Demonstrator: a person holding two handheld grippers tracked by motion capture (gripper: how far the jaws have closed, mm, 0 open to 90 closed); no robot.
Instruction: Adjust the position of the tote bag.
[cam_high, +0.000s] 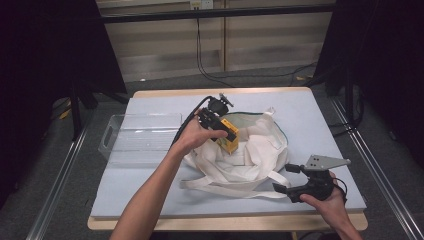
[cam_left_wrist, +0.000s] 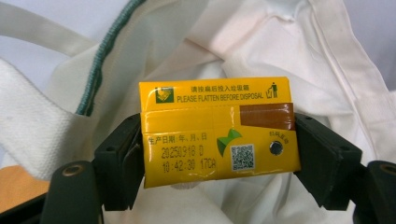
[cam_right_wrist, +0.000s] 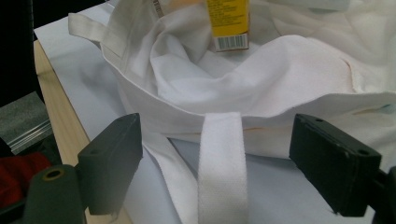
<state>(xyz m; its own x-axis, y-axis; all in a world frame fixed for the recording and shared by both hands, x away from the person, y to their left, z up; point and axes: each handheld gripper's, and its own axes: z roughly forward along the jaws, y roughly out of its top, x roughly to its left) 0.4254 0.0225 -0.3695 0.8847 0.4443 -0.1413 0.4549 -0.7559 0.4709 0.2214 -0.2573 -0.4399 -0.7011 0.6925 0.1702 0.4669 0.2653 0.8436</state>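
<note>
Yellow drink carton (cam_left_wrist: 217, 133) clamped in my left gripper (cam_left_wrist: 217, 154) hangs above the canvas tote bag (cam_high: 250, 160), not yet dropped in; right gripper (cam_right_wrist: 217, 158) gapes empty beside it.

Yellow carton (cam_right_wrist: 229, 23): top cut off by the right gripper view's upper edge; barcode digits illegible.

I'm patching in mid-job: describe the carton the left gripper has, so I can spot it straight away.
Start at the white tote bag lying crumpled in the middle of the table. Just above its open mouth the left gripper is shut on the carton, one jaw on each side. It is the one bright yellow thing there: a small drink box with black print, a QR code and a brown strip on top.
</note>
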